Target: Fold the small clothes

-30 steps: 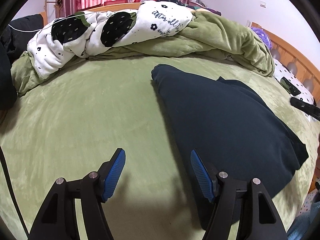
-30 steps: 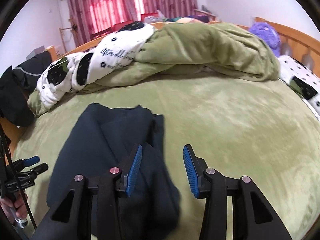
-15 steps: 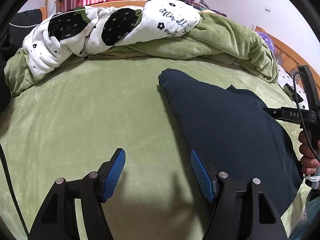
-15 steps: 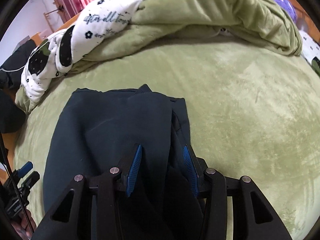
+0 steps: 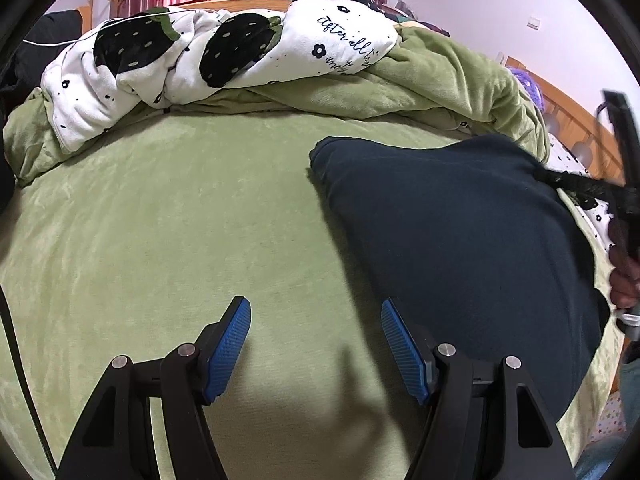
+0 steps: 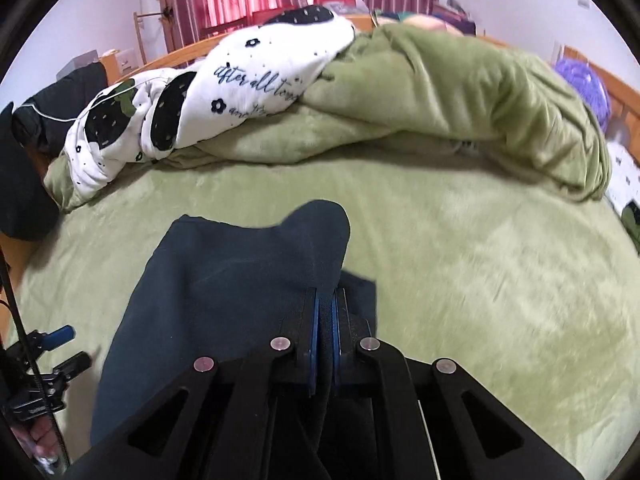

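Note:
A dark navy garment (image 5: 460,248) lies on the green bed cover (image 5: 168,220), to the right of my left gripper. My left gripper (image 5: 316,344) is open and empty, low over the cover, its right finger at the garment's left edge. My right gripper (image 6: 326,320) is shut on the navy garment (image 6: 240,280) at its right edge and lifts that edge, so the cloth humps up. The right gripper also shows in the left wrist view (image 5: 576,182), blurred, at the garment's far right side.
A rolled green blanket (image 6: 460,96) with a white strawberry-print quilt (image 5: 224,52) lies along the far side of the bed. A wooden headboard (image 5: 580,120) and a purple plush (image 6: 580,84) are at the right. Dark clothing (image 6: 24,184) sits at the left edge.
My right gripper came down over the garment's right edge, closed on it and lifted it. My left gripper stayed open and shifted slightly forward.

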A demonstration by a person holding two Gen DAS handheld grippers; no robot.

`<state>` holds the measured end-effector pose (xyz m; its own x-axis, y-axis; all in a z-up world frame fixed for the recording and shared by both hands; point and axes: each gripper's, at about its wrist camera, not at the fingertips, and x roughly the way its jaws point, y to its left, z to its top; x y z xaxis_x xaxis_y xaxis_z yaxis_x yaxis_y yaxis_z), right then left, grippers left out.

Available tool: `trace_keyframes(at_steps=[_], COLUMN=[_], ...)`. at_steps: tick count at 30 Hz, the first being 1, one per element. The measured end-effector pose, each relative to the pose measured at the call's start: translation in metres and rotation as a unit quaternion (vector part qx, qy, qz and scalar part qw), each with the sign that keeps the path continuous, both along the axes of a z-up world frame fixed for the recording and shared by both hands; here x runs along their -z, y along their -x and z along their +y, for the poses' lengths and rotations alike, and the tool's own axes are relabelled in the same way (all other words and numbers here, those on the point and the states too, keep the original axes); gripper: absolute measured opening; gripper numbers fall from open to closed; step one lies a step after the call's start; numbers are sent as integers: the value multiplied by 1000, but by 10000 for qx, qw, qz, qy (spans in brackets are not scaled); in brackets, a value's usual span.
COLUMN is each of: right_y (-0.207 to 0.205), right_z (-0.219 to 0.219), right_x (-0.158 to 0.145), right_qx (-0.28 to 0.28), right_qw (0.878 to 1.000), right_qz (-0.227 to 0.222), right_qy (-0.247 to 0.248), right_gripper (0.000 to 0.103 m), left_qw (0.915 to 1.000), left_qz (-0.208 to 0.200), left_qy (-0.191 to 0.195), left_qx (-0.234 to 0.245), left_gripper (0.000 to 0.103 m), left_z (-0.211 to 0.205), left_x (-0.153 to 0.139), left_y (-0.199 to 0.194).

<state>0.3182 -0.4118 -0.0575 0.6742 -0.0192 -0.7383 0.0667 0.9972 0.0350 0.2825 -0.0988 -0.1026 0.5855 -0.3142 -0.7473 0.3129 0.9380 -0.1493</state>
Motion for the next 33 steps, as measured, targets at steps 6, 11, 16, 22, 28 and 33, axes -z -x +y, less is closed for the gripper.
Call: trace_keyframes(at_steps=[6, 11, 16, 22, 28, 33], right_y=[-15, -5, 36, 86, 118, 137], right_z=[2, -2, -9, -1, -3, -5], right_x=[44, 56, 28, 29, 70, 78], right_qx=[114, 215, 352, -25, -23, -87], right_qw=[9988, 9984, 9993, 9994, 9995, 9992], right_qz=[448, 506, 97, -89, 316, 358], right_qy=[150, 139, -83, -324, 51, 177], right_gripper=[5, 9, 19, 31, 31, 31], left_qw=[10000, 10000, 9999, 9995, 9988, 9984], left_qz=[33, 49, 6, 7, 13, 19], left_qy=[-2, 45, 117, 84, -328, -465], left_qx=[2, -10, 104, 319, 376, 313], left_gripper=[66, 66, 66, 66, 68, 68], left_z=[-1, -2, -12, -35, -44, -43], left_x=[2, 3, -3, -4, 5, 12], left_y=[-1, 0, 7, 25, 42, 54])
